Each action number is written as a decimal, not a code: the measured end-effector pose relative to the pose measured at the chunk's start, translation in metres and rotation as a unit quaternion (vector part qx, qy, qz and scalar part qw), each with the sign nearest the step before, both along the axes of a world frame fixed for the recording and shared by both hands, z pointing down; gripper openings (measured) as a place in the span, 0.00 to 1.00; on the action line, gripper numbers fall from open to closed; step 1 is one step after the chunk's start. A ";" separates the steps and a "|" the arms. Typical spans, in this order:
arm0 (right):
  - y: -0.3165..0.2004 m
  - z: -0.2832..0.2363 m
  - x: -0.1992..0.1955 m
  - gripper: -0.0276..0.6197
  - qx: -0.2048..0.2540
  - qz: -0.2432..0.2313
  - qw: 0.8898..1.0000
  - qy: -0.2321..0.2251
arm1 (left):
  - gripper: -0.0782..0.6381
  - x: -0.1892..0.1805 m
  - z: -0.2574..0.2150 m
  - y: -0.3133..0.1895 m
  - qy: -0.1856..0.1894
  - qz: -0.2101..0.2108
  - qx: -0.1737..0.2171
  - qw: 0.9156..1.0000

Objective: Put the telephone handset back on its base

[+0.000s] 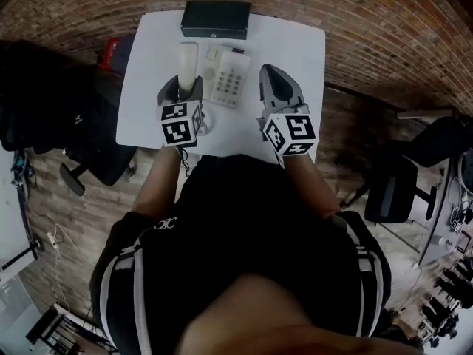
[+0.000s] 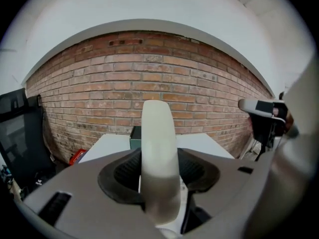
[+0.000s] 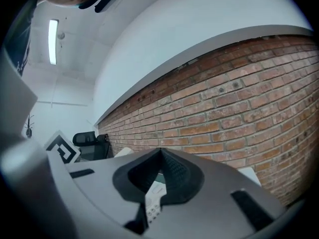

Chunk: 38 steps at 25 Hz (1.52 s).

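On the white table (image 1: 295,43) sits the cream telephone base (image 1: 229,76), keypad up. Just left of the base, my left gripper (image 1: 185,87) holds the cream handset (image 1: 188,63), which sticks out past the fingertips toward the far edge. In the left gripper view the handset (image 2: 158,148) stands upright between the dark pads (image 2: 124,171), and the left gripper (image 2: 158,176) is shut on it. My right gripper (image 1: 275,80) hovers to the right of the base, shut and holding nothing. In the right gripper view, part of the keypad (image 3: 151,205) shows below the right gripper (image 3: 160,156).
A black box (image 1: 216,19) lies at the table's far edge, behind the base. A red item (image 1: 112,50) sits past the left edge. Black office chairs stand left (image 1: 89,154) and right (image 1: 399,191). A brick wall (image 2: 149,78) runs behind the table.
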State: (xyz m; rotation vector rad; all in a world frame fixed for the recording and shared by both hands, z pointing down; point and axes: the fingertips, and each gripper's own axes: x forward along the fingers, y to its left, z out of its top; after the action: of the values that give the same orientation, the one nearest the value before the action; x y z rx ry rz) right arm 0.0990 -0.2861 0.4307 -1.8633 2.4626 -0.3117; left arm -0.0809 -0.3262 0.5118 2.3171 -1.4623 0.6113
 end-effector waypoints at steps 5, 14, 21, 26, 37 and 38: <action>-0.001 -0.001 0.009 0.04 -0.006 0.041 0.999 0.014 | 0.40 0.005 0.029 -0.018 -0.011 0.032 -0.028 0.999; 0.008 0.006 0.026 0.04 -0.021 0.095 0.995 0.027 | 0.40 0.028 0.092 -0.038 -0.035 0.072 -0.084 0.993; 0.018 0.009 0.037 0.04 -0.031 0.122 0.992 0.031 | 0.40 0.036 0.121 -0.050 -0.067 0.083 -0.107 0.989; 0.022 0.007 0.041 0.04 -0.032 0.133 0.990 0.033 | 0.40 0.036 0.137 -0.054 -0.085 0.084 -0.130 0.984; 0.018 0.007 0.042 0.04 -0.036 0.138 0.989 0.035 | 0.40 0.041 0.155 -0.057 -0.064 0.086 -0.174 0.979; 0.018 0.008 0.043 0.04 -0.036 0.139 0.989 0.036 | 0.40 0.042 0.155 -0.058 -0.064 0.088 -0.174 0.979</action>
State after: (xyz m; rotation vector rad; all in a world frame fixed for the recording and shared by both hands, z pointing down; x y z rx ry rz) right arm 0.1415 -0.2682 0.4382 -2.2489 2.2187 -0.3313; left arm -0.0386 -0.3842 0.6667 2.1716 -1.0995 0.9970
